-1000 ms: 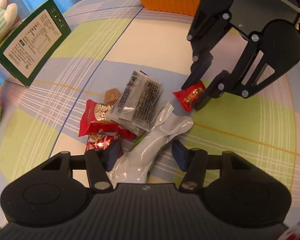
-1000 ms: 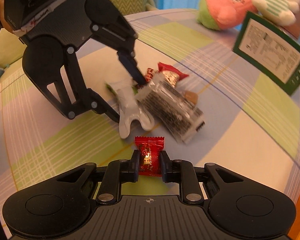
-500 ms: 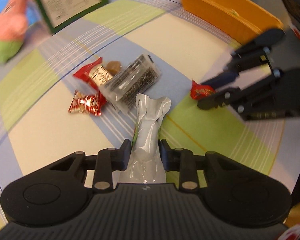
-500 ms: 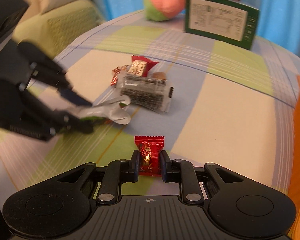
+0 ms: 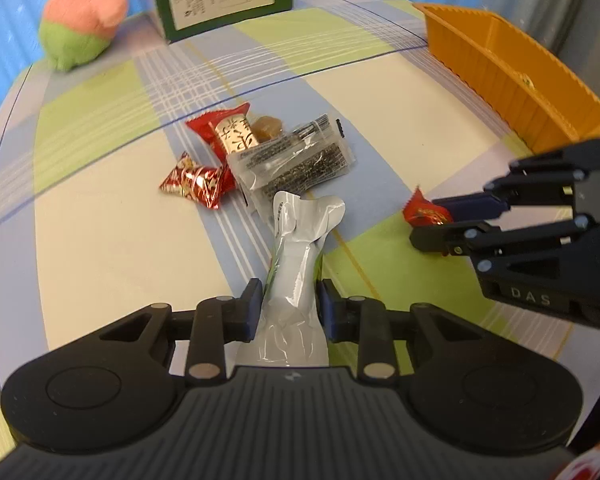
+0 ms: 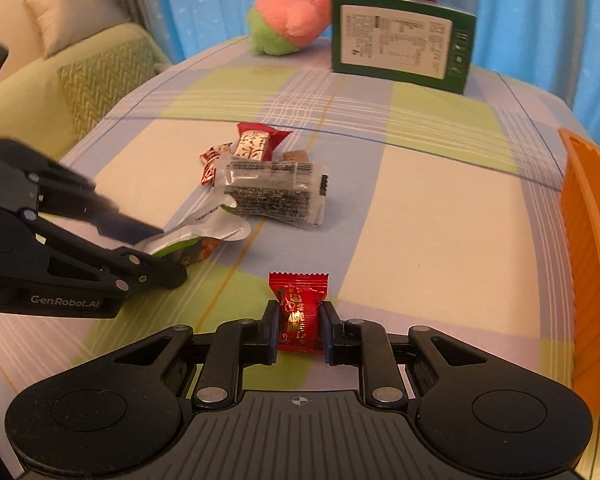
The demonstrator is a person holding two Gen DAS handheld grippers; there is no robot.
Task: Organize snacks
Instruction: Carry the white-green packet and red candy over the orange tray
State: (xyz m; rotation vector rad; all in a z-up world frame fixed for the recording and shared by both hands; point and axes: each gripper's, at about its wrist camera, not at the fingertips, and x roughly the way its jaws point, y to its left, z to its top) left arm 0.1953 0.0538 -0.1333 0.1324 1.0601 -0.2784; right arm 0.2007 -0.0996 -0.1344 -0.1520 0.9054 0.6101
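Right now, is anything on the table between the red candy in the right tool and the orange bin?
Nothing visible. The red candy is clamped in the right tool, and only bare tablecloth lies between it and the orange bin.

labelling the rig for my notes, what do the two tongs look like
Both are matte black plastic with linked, cut-out arms, silver rivets and dark blue pads. The left tongs carry white "GenRobot.AI" lettering on the side, the right tongs "DAS". Each has a ribbed body between two round discs. No cables or sleeves visible.

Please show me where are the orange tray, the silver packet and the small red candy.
orange tray (image 5: pixel 516 80), left wrist view, on its ribbed side wall.
silver packet (image 5: pixel 296 264), left wrist view, on its middle.
small red candy (image 6: pixel 298 312), right wrist view, on its wrapper front.
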